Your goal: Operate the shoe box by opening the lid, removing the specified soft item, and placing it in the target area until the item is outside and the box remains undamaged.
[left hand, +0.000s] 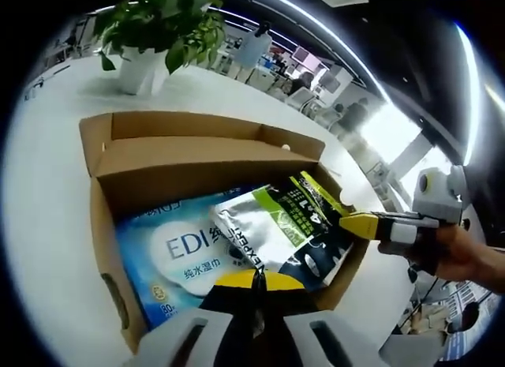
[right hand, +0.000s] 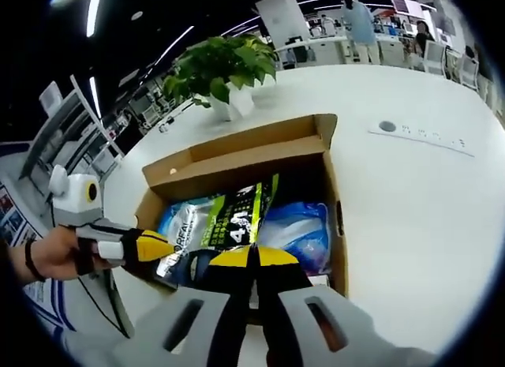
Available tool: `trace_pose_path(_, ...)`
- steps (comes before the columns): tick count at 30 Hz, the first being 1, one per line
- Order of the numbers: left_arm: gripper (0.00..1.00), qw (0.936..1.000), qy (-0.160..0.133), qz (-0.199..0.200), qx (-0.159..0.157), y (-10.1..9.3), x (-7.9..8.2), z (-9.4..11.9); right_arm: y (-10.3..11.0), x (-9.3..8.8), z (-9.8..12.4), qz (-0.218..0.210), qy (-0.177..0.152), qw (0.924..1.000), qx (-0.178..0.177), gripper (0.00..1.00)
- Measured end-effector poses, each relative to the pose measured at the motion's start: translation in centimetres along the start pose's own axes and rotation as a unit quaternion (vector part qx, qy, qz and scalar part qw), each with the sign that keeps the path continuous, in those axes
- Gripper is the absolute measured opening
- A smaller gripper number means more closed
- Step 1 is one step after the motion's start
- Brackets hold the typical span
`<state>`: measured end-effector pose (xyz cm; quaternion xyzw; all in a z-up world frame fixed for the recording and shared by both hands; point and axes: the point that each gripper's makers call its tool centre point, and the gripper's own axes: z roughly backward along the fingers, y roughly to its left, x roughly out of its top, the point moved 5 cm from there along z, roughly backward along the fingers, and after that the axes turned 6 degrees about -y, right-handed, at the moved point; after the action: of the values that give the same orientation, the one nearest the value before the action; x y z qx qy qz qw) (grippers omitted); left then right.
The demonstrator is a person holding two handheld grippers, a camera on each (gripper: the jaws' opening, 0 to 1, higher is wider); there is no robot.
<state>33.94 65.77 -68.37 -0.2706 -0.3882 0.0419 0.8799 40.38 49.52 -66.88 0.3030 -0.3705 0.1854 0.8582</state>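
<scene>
A: What colour is the box (left hand: 197, 158)?
B: Plain brown cardboard, on a white tabletop (left hand: 47, 193).
A: And the packs in it?
B: The wipes pack (left hand: 170, 252) is light blue with a white round patch and blue letters. The pouch (left hand: 296, 225) is silver and black with a yellow-green stripe and white lettering.
A: The tools?
B: The left hand-held gripper (left hand: 254, 282) is grey with black jaws tipped yellow. The right hand-held gripper (right hand: 254, 260) has the same colours.
A: The plant (right hand: 221, 67)?
B: Green leaves, in a white pot (left hand: 142, 71).
</scene>
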Motion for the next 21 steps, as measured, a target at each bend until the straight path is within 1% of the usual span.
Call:
trace_pose_path(4, 0.01, 0.9999, -0.006, -0.008, -0.003, -0.7, 0.5, 0.1, 0.2, 0.7, 0.5, -0.004, -0.015, 0.9999, 0.002, 0.00)
trace_pose_path(10, 0.00, 0.9998, -0.012, -0.011, -0.010, -1.4, 0.8, 0.2, 0.1, 0.8, 1.4, 0.001, -0.018, 0.9998, 0.001, 0.00)
trace_pose_path(15, 0.00, 0.9995, -0.019, -0.018, -0.016, -2.3, 1.2, 0.3, 0.0, 1.5, 2.5, 0.002, -0.032, 0.9995, 0.002, 0.00)
trace_pose_path(21, 0.00, 0.9991, -0.023, -0.024, -0.026, -3.4, 1.6, 0.0, -0.6, 1.8, 3.5, 0.001, -0.041, 0.9992, -0.001, 0.00)
